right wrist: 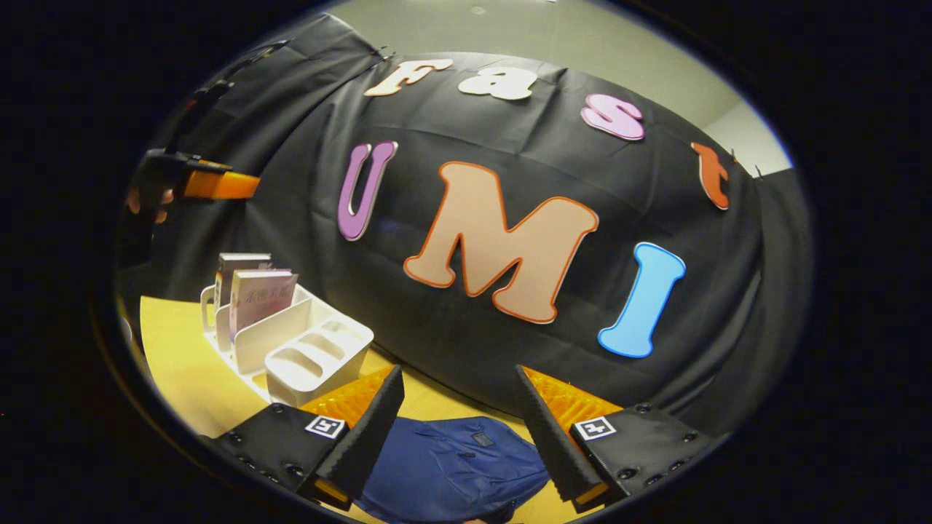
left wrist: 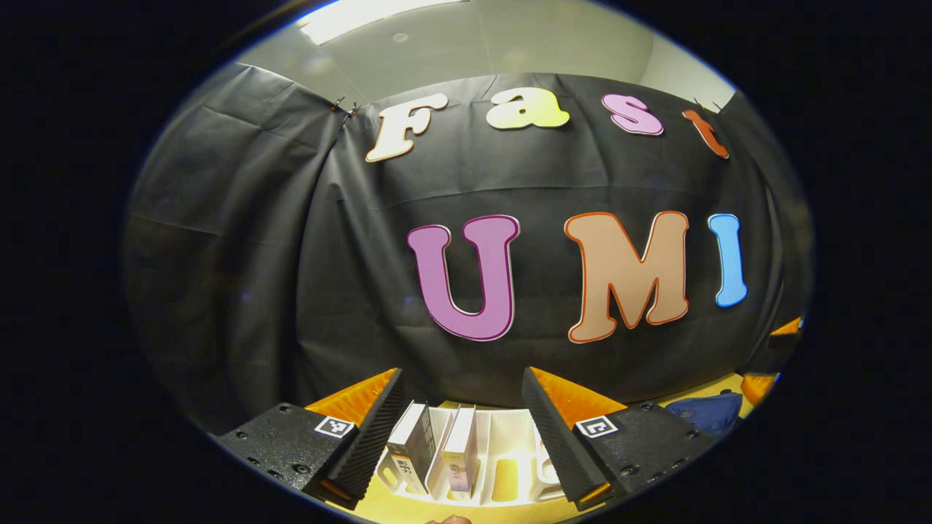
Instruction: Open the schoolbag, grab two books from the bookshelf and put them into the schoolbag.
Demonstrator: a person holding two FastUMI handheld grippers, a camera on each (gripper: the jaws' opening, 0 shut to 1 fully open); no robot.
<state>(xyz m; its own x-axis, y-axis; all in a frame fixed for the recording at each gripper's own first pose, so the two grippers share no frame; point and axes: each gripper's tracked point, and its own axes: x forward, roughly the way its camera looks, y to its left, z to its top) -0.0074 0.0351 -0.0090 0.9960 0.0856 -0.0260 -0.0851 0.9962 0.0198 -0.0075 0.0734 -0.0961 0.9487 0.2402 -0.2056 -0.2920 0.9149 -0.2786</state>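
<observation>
Both grippers, left [left wrist: 463, 429] and right [right wrist: 460, 429], are held open w/ nothing gripped; bag [right wrist: 451, 466] at bottom centre looks unopened, books [left wrist: 437, 447] racked bottom centre, so zip opening is likely needed next.

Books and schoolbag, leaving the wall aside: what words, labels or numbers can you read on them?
Front book, cover: printed characters, too blurred to read.
Rear book: nothing legible.
Schoolbag, small patch: too small to read.
No text here can be quoted.
</observation>
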